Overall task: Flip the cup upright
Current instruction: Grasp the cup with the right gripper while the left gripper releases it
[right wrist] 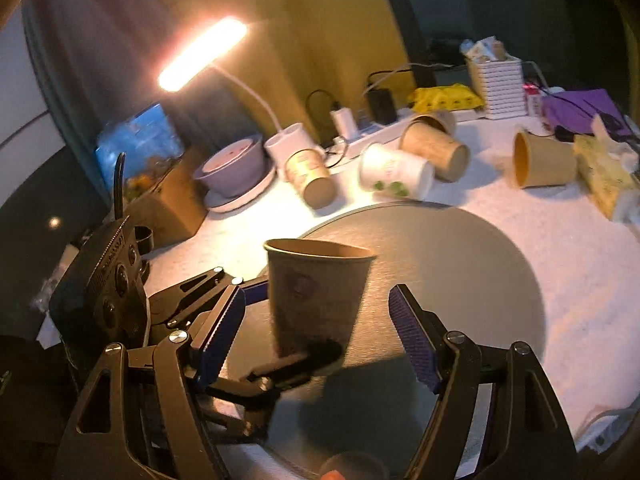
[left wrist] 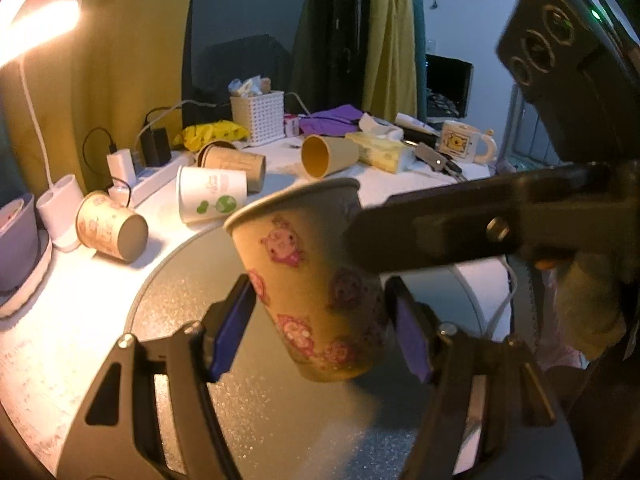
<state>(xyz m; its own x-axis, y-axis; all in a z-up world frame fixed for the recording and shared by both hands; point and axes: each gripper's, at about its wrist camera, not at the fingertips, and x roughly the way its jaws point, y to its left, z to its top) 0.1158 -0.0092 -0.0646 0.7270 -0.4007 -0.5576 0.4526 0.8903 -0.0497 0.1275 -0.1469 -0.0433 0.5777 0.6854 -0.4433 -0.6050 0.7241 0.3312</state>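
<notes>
A paper cup with pink cartoon prints [left wrist: 316,280] is mouth-up, slightly tilted, above the round grey mat [left wrist: 180,280]. My left gripper [left wrist: 320,328] is shut on the cup, its blue pads touching both sides of the lower body. In the right wrist view the same cup [right wrist: 316,292] shows between the left gripper's fingers [right wrist: 312,356]. My right gripper [right wrist: 316,332] is open, its pads standing wide of the cup on either side. In the left wrist view one right finger [left wrist: 432,232] crosses close beside the cup's right side.
Several other paper cups lie on their sides behind the mat: patterned [left wrist: 112,228], white with green print [left wrist: 212,198], brown [left wrist: 236,164], and tan [left wrist: 328,156]. A lamp [right wrist: 200,52], bowl [right wrist: 236,168], power strip [left wrist: 156,176], white basket [left wrist: 258,114], tissue pack [left wrist: 380,152], and mug [left wrist: 464,144] crowd the back.
</notes>
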